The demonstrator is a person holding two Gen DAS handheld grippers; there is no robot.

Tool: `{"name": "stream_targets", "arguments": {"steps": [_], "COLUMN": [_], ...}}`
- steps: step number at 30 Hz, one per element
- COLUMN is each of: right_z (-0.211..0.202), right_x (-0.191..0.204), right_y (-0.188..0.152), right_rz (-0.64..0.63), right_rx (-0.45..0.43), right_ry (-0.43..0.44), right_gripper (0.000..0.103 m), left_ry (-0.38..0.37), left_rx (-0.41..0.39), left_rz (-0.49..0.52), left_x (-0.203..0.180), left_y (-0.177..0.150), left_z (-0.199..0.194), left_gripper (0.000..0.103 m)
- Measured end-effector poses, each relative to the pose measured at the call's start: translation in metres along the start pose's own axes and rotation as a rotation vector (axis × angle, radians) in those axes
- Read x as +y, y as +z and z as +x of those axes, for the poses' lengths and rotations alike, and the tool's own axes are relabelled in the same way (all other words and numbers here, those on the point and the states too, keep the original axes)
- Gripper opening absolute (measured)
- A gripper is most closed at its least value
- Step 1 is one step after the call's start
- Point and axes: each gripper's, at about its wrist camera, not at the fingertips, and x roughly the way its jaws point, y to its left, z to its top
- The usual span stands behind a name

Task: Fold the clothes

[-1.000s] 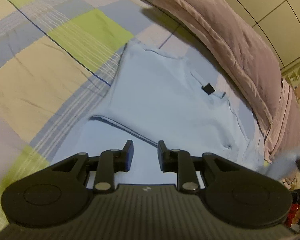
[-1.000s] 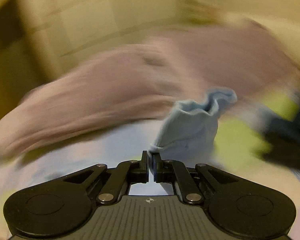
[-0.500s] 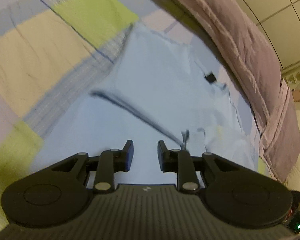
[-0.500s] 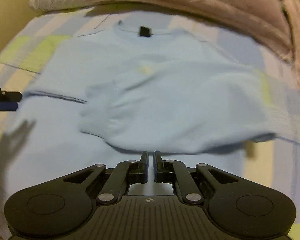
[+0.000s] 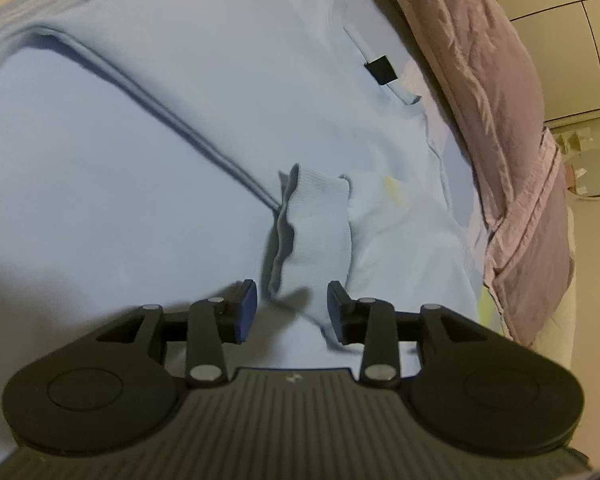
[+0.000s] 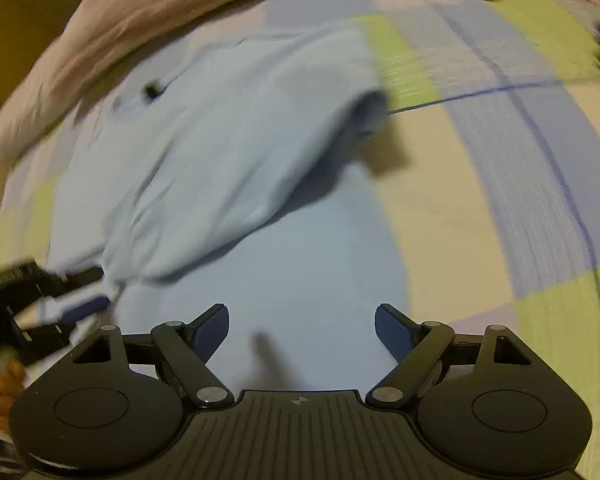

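Note:
A light blue sweatshirt (image 5: 180,140) lies spread on the bed, black neck label (image 5: 381,69) at the far end. One sleeve (image 6: 228,168) is folded across its body, and the ribbed cuff (image 5: 312,224) ends between the fingers of my left gripper (image 5: 292,308). Its jaws are opening and the left pad stands apart from the cuff. My right gripper (image 6: 302,328) hangs low over the sweatshirt's lower body; its jaws are opening wide with nothing between them. The left gripper (image 6: 100,289) shows at the right wrist view's left edge, at the sleeve's end.
A mauve duvet (image 5: 500,100) lies bunched along the far side of the bed. The checked sheet (image 6: 480,200) in green, cream and blue stretches to the right of the sweatshirt. Pale wall panels (image 5: 580,40) rise behind. A person's fingers (image 6: 0,392) show at the lower left.
The right gripper carried the sleeve cuff over the sweatshirt, let it go and opened wide. Both grippers sank closer to the cloth. The left jaws widened around the dropped cuff.

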Motion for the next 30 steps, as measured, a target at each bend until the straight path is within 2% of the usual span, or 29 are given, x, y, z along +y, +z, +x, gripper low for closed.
{"name": "stream_targets", "arguments": {"steps": [2,3,5,8,10,11,14,15,17,19,21,25,26,28,30], "right_z": [-0.006,-0.007,-0.007,-0.009,-0.011,-0.011,-0.007,-0.002,0.011,0.027,0.042,0.061,0.066,0.074,0.071], "right_x": [-0.014,-0.019,-0.024,-0.024,-0.019,-0.014,0.006,0.014,0.030,0.042,0.053,0.070,0.070,0.065,0.051], "right_y": [0.006,0.009,0.013,0.017,0.020,0.021,0.026,0.029,0.035,0.041,0.046,0.045,0.044,0.045,0.053], "right_rz": [0.078,0.108,0.132,0.107,0.053,0.011,-0.137,-0.190,-0.294,-0.368,-0.436,-0.585,-0.614,-0.634,-0.519], "right_rx": [-0.015,-0.012,0.004,-0.020,-0.050,-0.066,-0.121,-0.136,-0.160,-0.176,-0.189,-0.190,-0.188,-0.183,-0.204], "right_ry": [0.005,0.002,-0.010,-0.052,-0.086,-0.106,-0.156,-0.173,-0.203,-0.224,-0.238,-0.243,-0.261,-0.319,-0.330], "right_gripper": [0.083,0.083,0.083,0.083,0.083,0.083,0.083,0.082,0.066,0.064,0.064,0.063,0.047,0.024,0.024], "left_ry": [-0.005,-0.015,-0.063,-0.096,-0.090,-0.071,0.048,0.092,0.157,0.193,0.201,0.184,0.171,0.143,0.178], "left_rx": [-0.004,-0.007,-0.035,-0.148,-0.261,-0.327,-0.434,-0.434,-0.389,-0.327,-0.306,-0.323,-0.338,-0.378,-0.339], "left_rz": [-0.011,-0.011,0.032,0.206,0.355,0.433,0.561,0.564,0.512,0.450,0.424,0.393,0.390,0.408,0.369], "left_x": [-0.001,-0.003,-0.011,-0.037,-0.054,-0.061,-0.059,-0.053,-0.030,-0.009,0.001,0.007,0.008,0.007,0.022], "left_y": [0.003,0.006,0.012,0.030,0.046,0.055,0.077,0.085,0.098,0.106,0.106,0.109,0.110,0.115,0.119], "left_z": [0.012,0.014,0.006,-0.033,-0.072,-0.092,-0.122,-0.123,-0.112,-0.096,-0.084,-0.079,-0.082,-0.089,-0.084], "left_gripper": [0.025,0.004,0.003,0.000,0.000,0.000,0.000,0.000,0.000,0.000,0.000,0.000,0.000,0.000,0.000]}}
